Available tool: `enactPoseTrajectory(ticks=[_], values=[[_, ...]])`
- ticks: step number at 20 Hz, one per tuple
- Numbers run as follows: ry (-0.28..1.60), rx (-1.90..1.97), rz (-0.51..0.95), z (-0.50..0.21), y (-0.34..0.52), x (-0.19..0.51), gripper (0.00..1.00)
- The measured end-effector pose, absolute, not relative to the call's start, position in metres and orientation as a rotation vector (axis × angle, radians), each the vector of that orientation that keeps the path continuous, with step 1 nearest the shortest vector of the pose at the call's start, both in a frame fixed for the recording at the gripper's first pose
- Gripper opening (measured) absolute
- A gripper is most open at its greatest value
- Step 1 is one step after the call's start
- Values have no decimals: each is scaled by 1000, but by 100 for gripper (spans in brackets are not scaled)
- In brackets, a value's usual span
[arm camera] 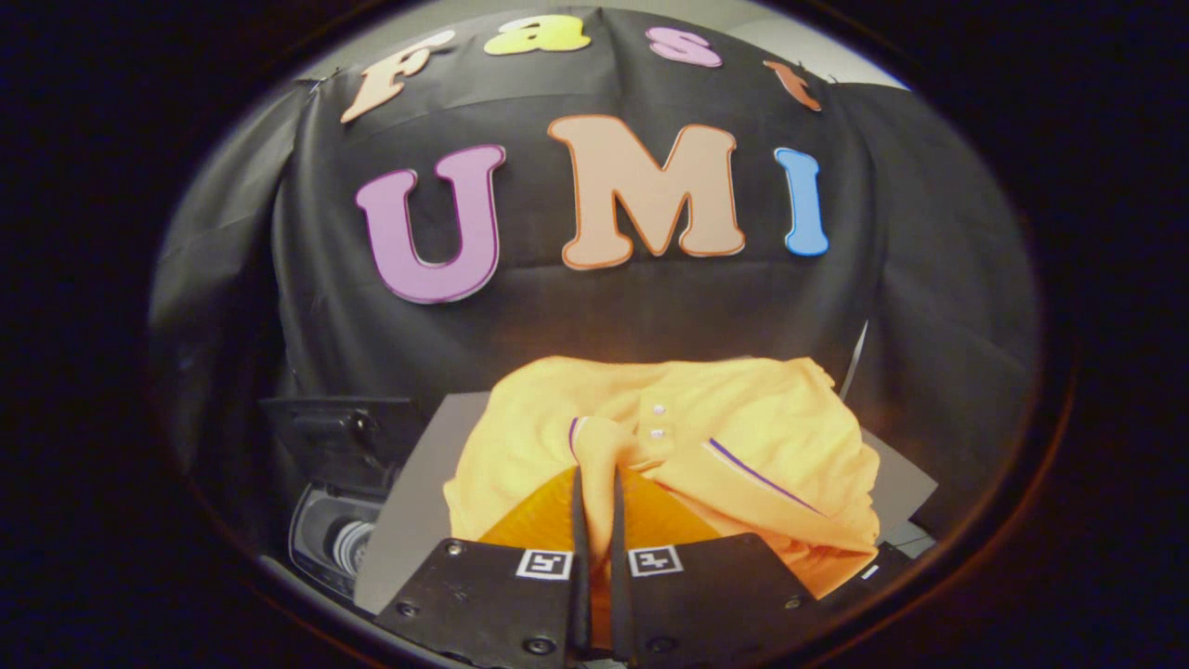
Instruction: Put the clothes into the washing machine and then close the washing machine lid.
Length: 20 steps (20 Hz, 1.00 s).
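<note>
Farthest left, low against the black cloth wall (279, 307), sits the washing machine (339, 502): a dark body with its lid (339, 437) raised upright behind the opening, and a pale ribbed drum (346, 546) visible down inside. Just to the right of the machine lies a flat grey board (418, 520), tilted in this fisheye view, running under the clothing and coming out again on the far right side.

On that board, ahead of the fingers, is the orange polo shirt (743, 437), bunched and partly lifted. Its placket with two small white buttons (658, 421) faces the camera, and a thin purple stripe (762, 476) edges the collar. The shirt is well outside the machine, to the right of the opening.

The gripper (597, 478) points into the shirt near the collar. Its two fingers (580, 557) stand nearly together with only a narrow slit between them, and a fold of orange cloth rises right at their tips, so they look pinched on the fabric. More orange cloth drapes over the finger mounts on both sides.

On the right, a thin pale cord (855, 360) hangs down the wall behind the shirt.
</note>
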<state>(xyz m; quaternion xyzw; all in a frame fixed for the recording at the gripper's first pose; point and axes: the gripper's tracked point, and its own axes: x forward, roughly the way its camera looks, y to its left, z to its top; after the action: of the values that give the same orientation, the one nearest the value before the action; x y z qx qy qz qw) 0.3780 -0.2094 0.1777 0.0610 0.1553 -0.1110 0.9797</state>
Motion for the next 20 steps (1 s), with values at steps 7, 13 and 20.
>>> enactPoseTrajectory(ticks=[7,13,20], values=[[278,116,-142,225,-142,388,8],[284,112,49,244,-32,404,8],[320,80,210,231,69,424,8]])
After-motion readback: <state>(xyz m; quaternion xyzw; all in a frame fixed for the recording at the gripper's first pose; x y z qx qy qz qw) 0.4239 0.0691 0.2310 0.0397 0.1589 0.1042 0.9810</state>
